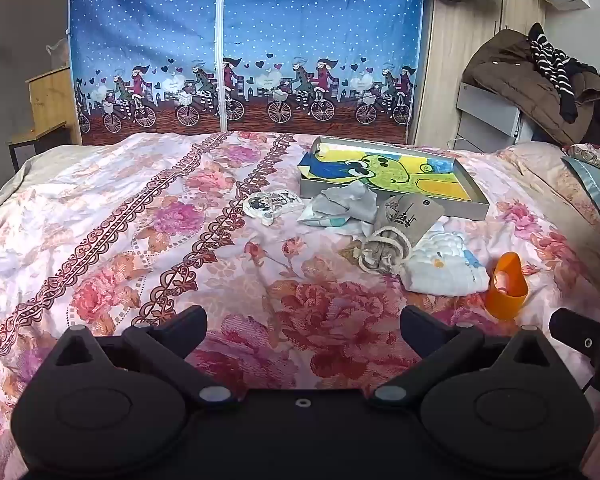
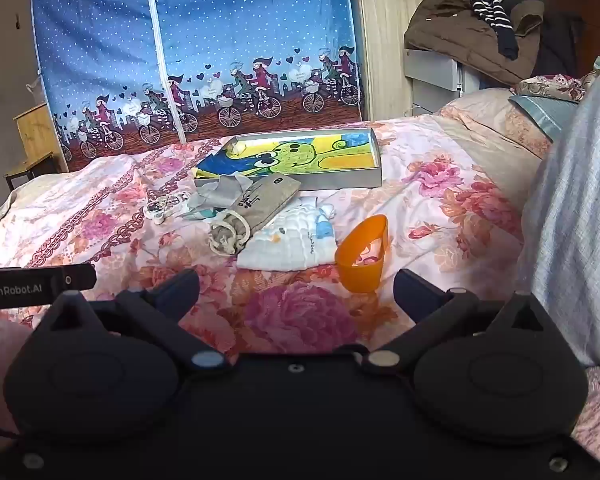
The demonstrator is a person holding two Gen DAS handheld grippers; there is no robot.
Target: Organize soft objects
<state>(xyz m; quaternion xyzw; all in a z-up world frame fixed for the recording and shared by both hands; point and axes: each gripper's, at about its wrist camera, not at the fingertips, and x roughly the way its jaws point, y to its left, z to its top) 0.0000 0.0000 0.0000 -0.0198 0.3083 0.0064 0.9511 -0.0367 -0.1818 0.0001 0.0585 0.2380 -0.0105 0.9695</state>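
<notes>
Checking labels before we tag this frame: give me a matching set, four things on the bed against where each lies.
Things:
1. orange cup
2. white quilted cloth
3. grey drawstring pouch
4. flat box

Places:
A. farthest back, frog picture inside
B. nearest the right gripper, right end of the row
C. between cup and pouch
D. leaning against the box's front wall, cord end toward the camera

Pairs: 1-B, 2-C, 3-D, 4-A

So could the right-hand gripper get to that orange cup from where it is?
Probably yes. The right gripper is open, holds nothing, and the orange cup stands just ahead on the bedspread with nothing between them.
</notes>
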